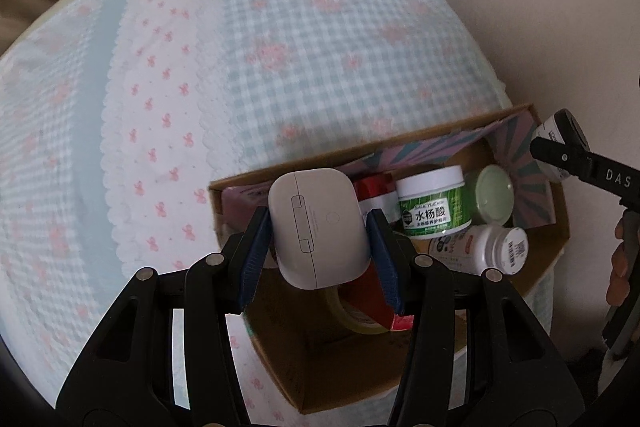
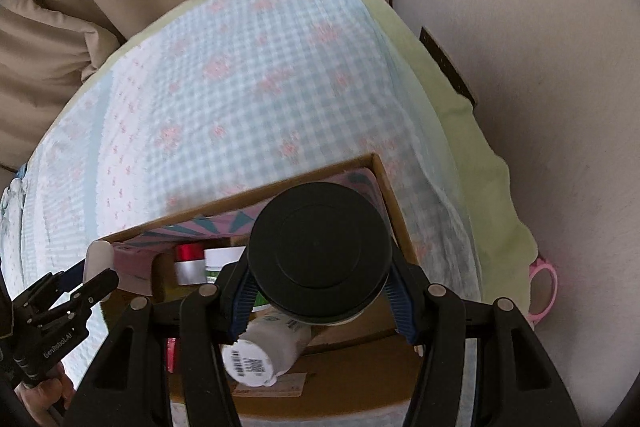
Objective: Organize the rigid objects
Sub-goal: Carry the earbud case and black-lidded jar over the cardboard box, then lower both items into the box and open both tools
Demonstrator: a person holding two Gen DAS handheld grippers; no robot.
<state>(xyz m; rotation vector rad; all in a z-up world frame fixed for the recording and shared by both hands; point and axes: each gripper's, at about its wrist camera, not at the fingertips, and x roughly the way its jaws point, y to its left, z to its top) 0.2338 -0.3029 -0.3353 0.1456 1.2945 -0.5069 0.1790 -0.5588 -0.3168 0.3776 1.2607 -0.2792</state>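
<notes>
My left gripper (image 1: 318, 227) is shut on a white rounded case (image 1: 316, 227) and holds it over the left part of an open cardboard box (image 1: 560, 223). My right gripper (image 2: 320, 291) is shut on a jar with a black lid (image 2: 320, 251) and holds it above the same box (image 2: 396, 203). In the box lie a green-labelled white jar (image 1: 434, 205), a pale green jar (image 1: 492, 199), a white bottle on its side (image 1: 496, 249), a red item (image 1: 374, 189) and a tape roll (image 1: 356, 315). The right gripper with its jar shows at the left view's right edge (image 1: 560, 147).
The box sits on a bed with a blue checked, pink-flowered cover (image 1: 304, 39). Beige cushions (image 2: 52, 39) lie beyond it. A wall (image 2: 540, 67) runs along the right side. A pink handled object (image 2: 544, 287) lies by the bed's right edge.
</notes>
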